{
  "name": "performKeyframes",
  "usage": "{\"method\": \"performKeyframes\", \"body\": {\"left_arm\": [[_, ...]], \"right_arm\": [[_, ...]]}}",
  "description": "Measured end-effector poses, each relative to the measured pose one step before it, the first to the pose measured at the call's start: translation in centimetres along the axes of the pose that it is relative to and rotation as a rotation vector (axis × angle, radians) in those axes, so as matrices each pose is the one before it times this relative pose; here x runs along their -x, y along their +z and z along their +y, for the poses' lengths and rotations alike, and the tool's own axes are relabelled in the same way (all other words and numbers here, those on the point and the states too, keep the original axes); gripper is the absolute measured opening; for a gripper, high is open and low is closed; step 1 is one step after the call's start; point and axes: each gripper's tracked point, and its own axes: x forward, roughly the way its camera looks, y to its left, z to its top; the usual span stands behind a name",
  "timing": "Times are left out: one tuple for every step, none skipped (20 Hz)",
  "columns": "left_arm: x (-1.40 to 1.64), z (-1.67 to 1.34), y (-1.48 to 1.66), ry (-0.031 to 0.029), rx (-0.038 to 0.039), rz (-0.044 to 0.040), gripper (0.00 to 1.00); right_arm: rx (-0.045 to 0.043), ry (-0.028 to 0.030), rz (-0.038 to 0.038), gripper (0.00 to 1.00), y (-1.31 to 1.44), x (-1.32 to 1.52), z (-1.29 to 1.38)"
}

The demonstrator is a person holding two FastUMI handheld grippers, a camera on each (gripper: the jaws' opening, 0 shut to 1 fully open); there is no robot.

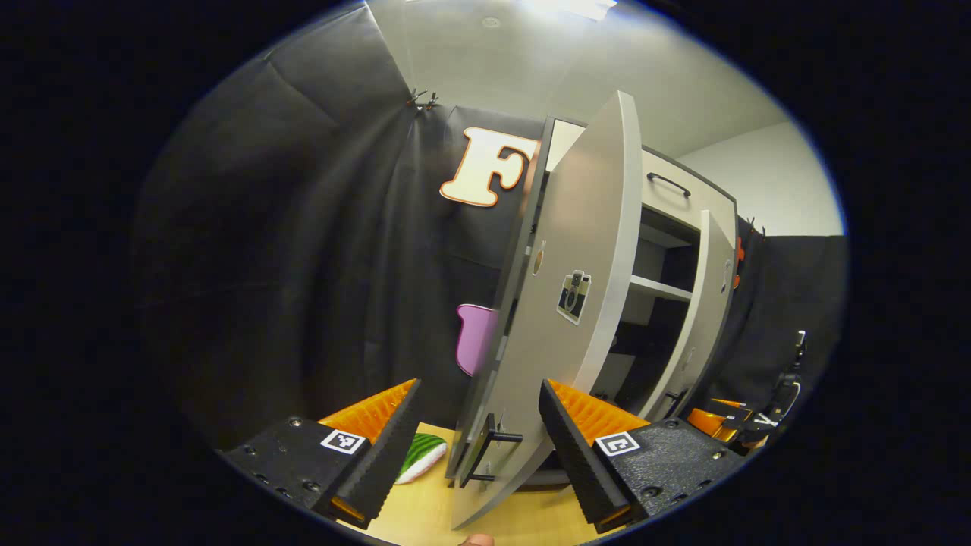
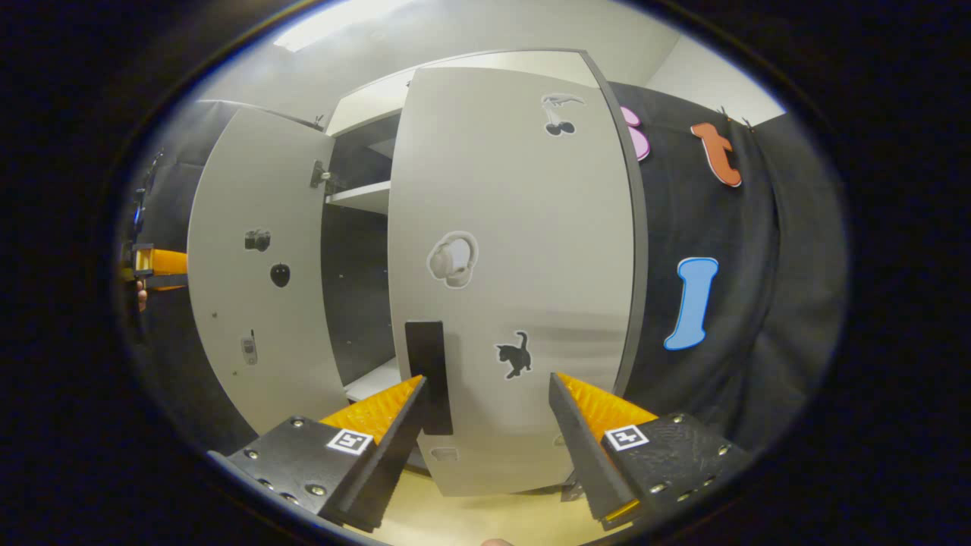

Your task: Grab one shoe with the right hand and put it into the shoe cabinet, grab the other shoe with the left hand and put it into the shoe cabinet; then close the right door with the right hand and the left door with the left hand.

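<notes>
Right claw (image 2: 485,425) gaping, fingers apart, nothing between them, poised just short of the right door (image 2: 516,265). Black handle (image 2: 429,375) sitting right beside the near finger, so no need to grab: better to lay a flat finger on the panel near the handle edge and push straight, well away from the hinge side, for the easiest swing. Worth keeping the push slow so the door meets the shoe cabinet (image 2: 364,197) softly, no bounce back.

Left claw (image 1: 478,447) likewise wide apart and empty, straddling the left door (image 1: 576,250) edge-on, its handle (image 1: 489,447) low between the fingers. Looks wise to hold off until the right door is home, then press on the outer face. Other claw (image 1: 721,421) glimpsed beyond, near the far door (image 1: 702,318).

Shoes hard to make out in the dark interior; a green-and-white object (image 1: 421,456) lying on the worktop (image 1: 425,512) beside the door, possibly a shoe, can't say. Door-closing stage, by the look of it.
</notes>
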Motion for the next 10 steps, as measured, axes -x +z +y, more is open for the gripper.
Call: {"method": "performKeyframes", "body": {"left_arm": [[-0.125,-0.707,-0.081,-0.0202,-0.00051,0.00227,0.95],[-0.271,-0.667,-0.213,-0.02103,-0.00504,0.00436,0.95],[-0.268,-0.659,-0.144,-0.02297,-0.00532,0.00323,0.95],[-0.319,-0.839,-0.168,-0.02713,-0.0047,0.00444,0.95],[-0.375,-0.781,-0.176,-0.02784,0.00492,0.00264,0.95],[-0.355,-0.68,-0.361,-0.02516,0.01233,0.00556,0.95],[-0.417,-0.601,-0.404,-0.0181,0.01369,0.00916,0.95],[-0.583,-0.248,-0.538,-0.00326,0.00711,0.01297,0.95],[-0.445,0.166,-0.643,0.00884,-0.00598,0.01551,0.95],[-0.526,0.351,-0.391,0.0121,-0.00536,0.00514,0.95]], "right_arm": [[-0.00057,0.00311,-0.00071,0.93,-0.04,0.117,0.239],[0.0026,0.00086,0.0028,0.93,-0.085,0.075,0.108],[0.00555,-0.00255,0.0041,0.96,-0.197,0.131,0.031],[0.00769,-0.00575,0.00435,0.93,-0.098,0.198,-0.1],[0.00646,-0.00868,0.00262,0.93,-0.198,0.376,-0.239],[0.00337,-0.00894,0.00306,0.96,-0.09,0.318,-0.303],[0.00084,-0.00984,0.00216,0.93,-0.112,0.266,-0.383],[-0.00272,-0.01041,0.00139,0.93,-0.023,0.236,-0.452],[-0.00485,-0.01192,-0.001,0.93,-0.075,0.39,-0.501],[-0.00688,-0.01431,-0.00214,0.95,-0.014,0.397,-0.576]]}}
